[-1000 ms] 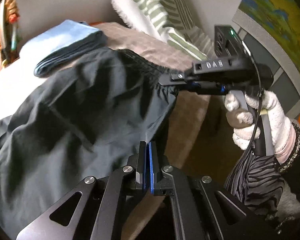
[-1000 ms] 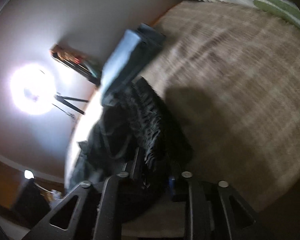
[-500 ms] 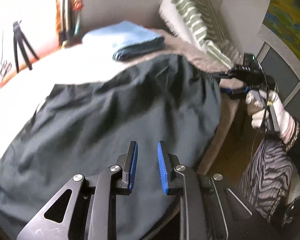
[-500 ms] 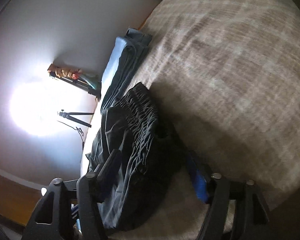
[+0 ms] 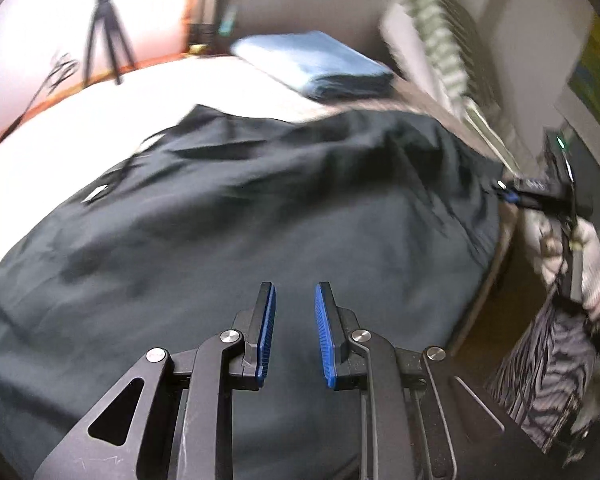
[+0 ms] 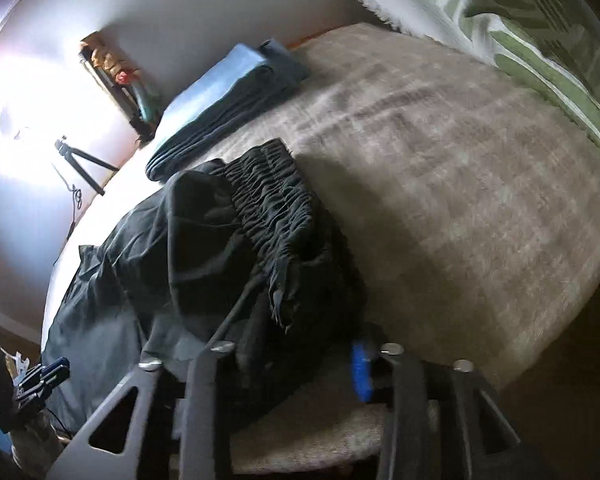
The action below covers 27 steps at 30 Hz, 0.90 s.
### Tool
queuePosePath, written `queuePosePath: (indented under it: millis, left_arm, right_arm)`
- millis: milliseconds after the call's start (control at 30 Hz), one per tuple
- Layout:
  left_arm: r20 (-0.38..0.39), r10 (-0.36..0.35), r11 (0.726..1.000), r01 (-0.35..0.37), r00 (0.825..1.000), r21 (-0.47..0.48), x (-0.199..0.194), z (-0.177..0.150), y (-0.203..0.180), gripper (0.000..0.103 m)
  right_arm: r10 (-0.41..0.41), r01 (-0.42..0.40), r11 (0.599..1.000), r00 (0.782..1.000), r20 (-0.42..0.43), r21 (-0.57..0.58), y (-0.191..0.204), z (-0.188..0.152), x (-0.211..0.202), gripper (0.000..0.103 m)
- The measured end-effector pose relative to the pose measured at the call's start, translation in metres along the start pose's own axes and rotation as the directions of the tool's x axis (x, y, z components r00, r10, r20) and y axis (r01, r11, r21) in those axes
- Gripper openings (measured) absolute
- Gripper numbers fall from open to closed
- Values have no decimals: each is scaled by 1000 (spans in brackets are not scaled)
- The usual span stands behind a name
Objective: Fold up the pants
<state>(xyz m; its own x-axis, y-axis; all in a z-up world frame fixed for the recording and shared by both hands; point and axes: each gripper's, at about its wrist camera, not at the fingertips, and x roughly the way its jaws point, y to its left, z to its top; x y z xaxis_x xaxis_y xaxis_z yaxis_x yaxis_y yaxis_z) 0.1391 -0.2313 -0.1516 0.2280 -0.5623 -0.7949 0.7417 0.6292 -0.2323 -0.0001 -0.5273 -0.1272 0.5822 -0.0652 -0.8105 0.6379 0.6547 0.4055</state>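
Black pants lie spread over the bed, the gathered elastic waistband toward the pillow end. My left gripper is open and empty just above the pants' cloth. My right gripper is open, its jaws standing wide on either side of the bunched waistband corner; the cloth lies between them and hides the left fingertip. In the left wrist view the right gripper sits at the pants' far right edge, held by a white-gloved hand.
A folded blue garment lies on the beige bedspread behind the pants. A green-striped pillow is at the head. A small tripod stands by the bright wall. The bed edge drops off at right.
Both grippers let go and opened. The pants dropped and spread flat on the bed. My left gripper pulled back and up; my right one stayed at the waistband.
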Motion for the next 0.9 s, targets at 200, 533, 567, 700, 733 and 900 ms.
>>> queuePosePath:
  millis: [200, 533, 567, 700, 733, 900]
  left_arm:
    - [26, -5, 998, 6, 1000, -68, -15, -4, 22, 19]
    - [-41, -19, 999, 20, 999, 31, -8, -29, 1, 19]
    - [-48, -7, 999, 9, 999, 44, -7, -31, 0, 19]
    - [-33, 12, 999, -10, 999, 41, -10, -31, 3, 19]
    - [-25, 18, 999, -17, 1000, 37, -11, -30, 5, 19]
    - [7, 51, 999, -51, 999, -10, -21, -30, 28, 22]
  right_arm:
    - [-28, 35, 998, 989, 145, -51, 22, 15, -32, 54]
    - [302, -269, 884, 953, 28, -384, 181, 62, 2, 60]
    - [323, -294, 864, 947, 2, -409, 199, 63, 12, 60]
    - [405, -448, 776, 893, -194, -443, 264, 58, 74, 72]
    - [409, -474, 765, 880, -240, -437, 278, 56, 93, 72]
    - [332, -454, 757, 887, -322, -470, 323, 48, 156, 72]
